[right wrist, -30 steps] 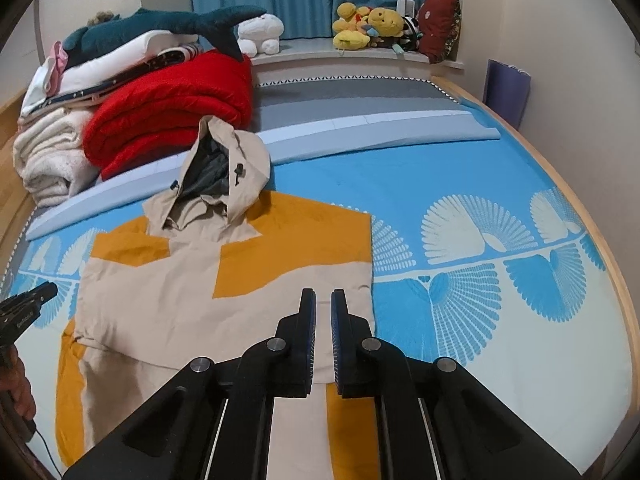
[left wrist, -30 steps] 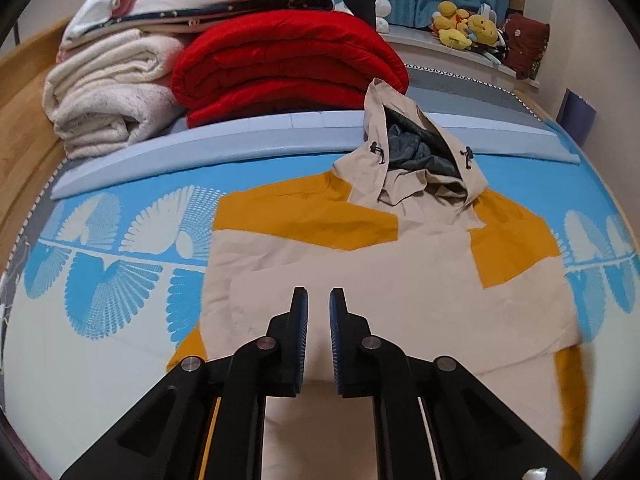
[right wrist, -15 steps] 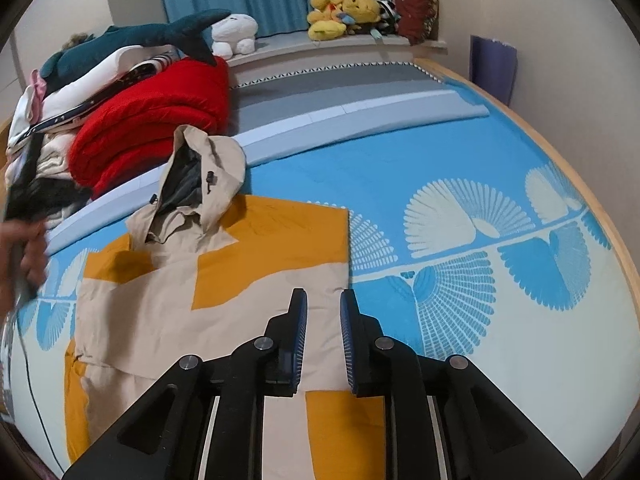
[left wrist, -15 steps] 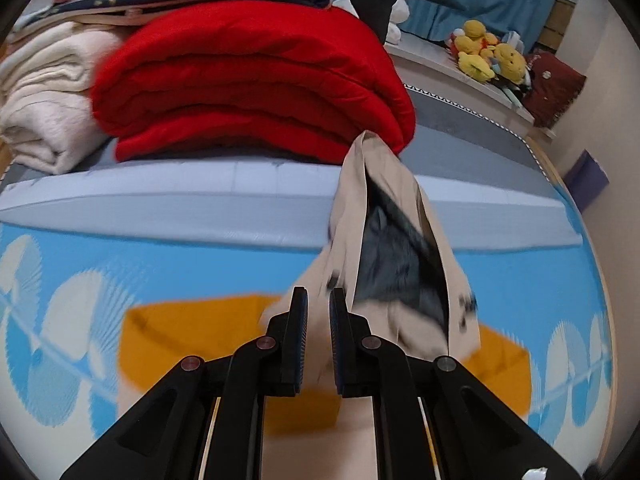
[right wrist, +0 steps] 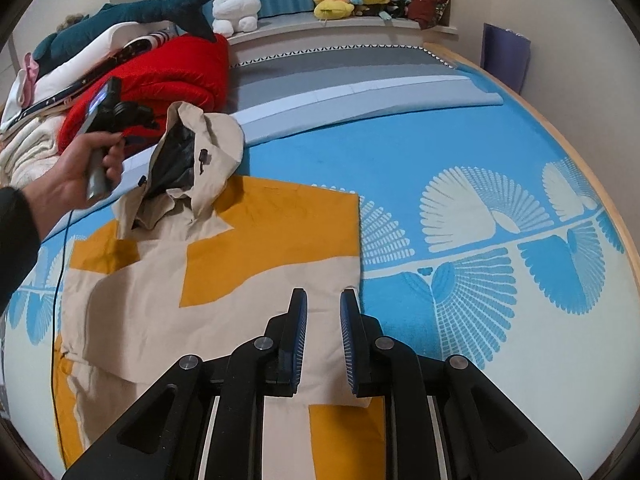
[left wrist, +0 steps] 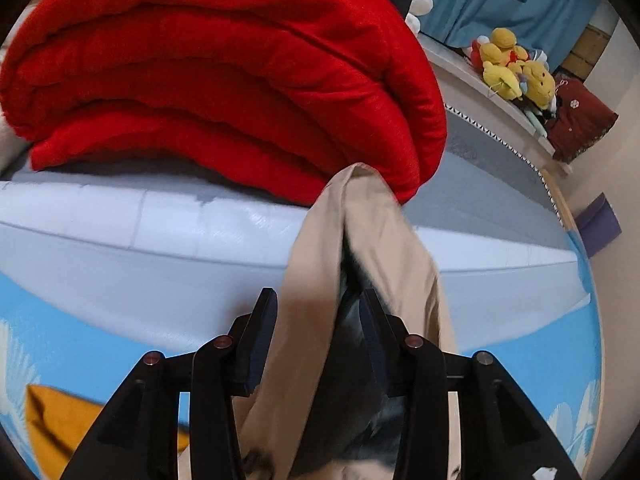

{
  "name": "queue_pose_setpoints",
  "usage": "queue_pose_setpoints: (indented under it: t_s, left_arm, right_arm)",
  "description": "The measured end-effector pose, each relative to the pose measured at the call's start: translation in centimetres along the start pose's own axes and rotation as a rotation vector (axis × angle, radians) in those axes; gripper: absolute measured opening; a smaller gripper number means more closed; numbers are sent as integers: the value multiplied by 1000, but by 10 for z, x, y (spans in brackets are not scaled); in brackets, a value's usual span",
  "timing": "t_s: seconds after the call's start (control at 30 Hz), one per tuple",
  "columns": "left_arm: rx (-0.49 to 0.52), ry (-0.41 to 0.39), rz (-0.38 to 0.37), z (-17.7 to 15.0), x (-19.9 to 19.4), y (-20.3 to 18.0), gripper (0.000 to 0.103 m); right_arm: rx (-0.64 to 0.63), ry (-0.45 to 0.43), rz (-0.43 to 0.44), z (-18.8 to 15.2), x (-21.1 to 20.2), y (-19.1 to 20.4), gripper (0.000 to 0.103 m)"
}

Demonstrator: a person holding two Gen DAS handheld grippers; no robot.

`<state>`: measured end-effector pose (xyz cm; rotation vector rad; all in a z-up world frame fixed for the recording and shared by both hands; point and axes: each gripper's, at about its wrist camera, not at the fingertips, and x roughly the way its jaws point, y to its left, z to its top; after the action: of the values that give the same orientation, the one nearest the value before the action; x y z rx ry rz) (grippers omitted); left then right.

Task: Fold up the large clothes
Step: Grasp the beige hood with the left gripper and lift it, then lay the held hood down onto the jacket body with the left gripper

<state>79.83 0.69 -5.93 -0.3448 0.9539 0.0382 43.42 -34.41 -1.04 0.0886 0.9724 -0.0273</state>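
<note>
Forward onto the hood [left wrist: 320, 264] comes the left gripper [left wrist: 316, 320], jaws opening around it.
Right gripper [right wrist: 323, 316], lower centre, hovers slightly spread over the jacket [right wrist: 160, 300].

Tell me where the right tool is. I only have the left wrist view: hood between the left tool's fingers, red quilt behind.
Observer: The right tool hovers over the beige body of the jacket, near its hem. The jaws are slightly apart with nothing between them.
Operator: Jacket spread or bunched?
Observer: Spread mostly flat on the blue bed sheet. Only the hood is raised.
Operator: Who's on the left tool? Its jaws are opening around the hood fabric here.
Observer: A bare hand in a dark sleeve grips its handle, just left of the hood in the right wrist view.
</note>
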Motion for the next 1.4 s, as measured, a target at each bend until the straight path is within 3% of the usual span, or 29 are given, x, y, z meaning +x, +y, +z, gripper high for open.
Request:
queue_pose_setpoints:
  t_s: [0.1, 0.2, 0.33, 0.43, 0.57, 0.67, 0.77, 0.87, 0.93, 1.0, 1.1, 1.2, 1.3, 1.4]
  left_arm:
    - [23, -1, 37, 3, 15, -6, 37]
    - [90, 24, 92, 2, 29, -12, 0]
    - [163, -28, 72, -3, 3, -12, 0]
    - [262, -76, 30, -19, -42, -20, 0]
    - [460, -144, -52, -73, -123, -30, 0]
    - [579, -197, -112, -143, -199, -18, 0]
    - [615, -164, -140, -214, -245, 8, 0]
    - [598, 25, -92, -298, -260, 57, 6]
    - [560, 122, -46, -334, -267, 78, 6]
    - [474, 180, -9, -351, -279, 95, 8]
    - [290, 184, -44, -338, -287, 112, 16]
    - [174, 127, -54, -316, -277, 119, 27]
    - [8, 145, -82, -304, -251, 134, 28]
    - [-74, 188, -106, -300, -227, 144, 31]
  right_arm:
    - [-5, 1, -6, 2, 5, 2, 18]
    - [3, 4, -2, 4, 6, 2, 18]
    - [1, 5, 3, 4, 4, 3, 18]
    - [1, -4, 8, 5, -3, 3, 18]
    - [21, -36, 19, 9, -16, 0, 18]
    - [29, -57, 39, 10, -26, 0, 18]
    - [47, -92, 79, 11, -39, -1, 18]
    - [67, -129, 137, 12, -50, 2, 19]
    - [99, -128, 203, 11, -52, 4, 22]
    - [129, -122, 267, 9, -53, 9, 36]
    - [132, -87, 333, 2, -46, 23, 43]
    - [131, -20, 388, -6, -30, 40, 44]
    - [130, 32, 444, -14, -16, 58, 45]
    - [115, 76, 509, -18, -2, 82, 48]
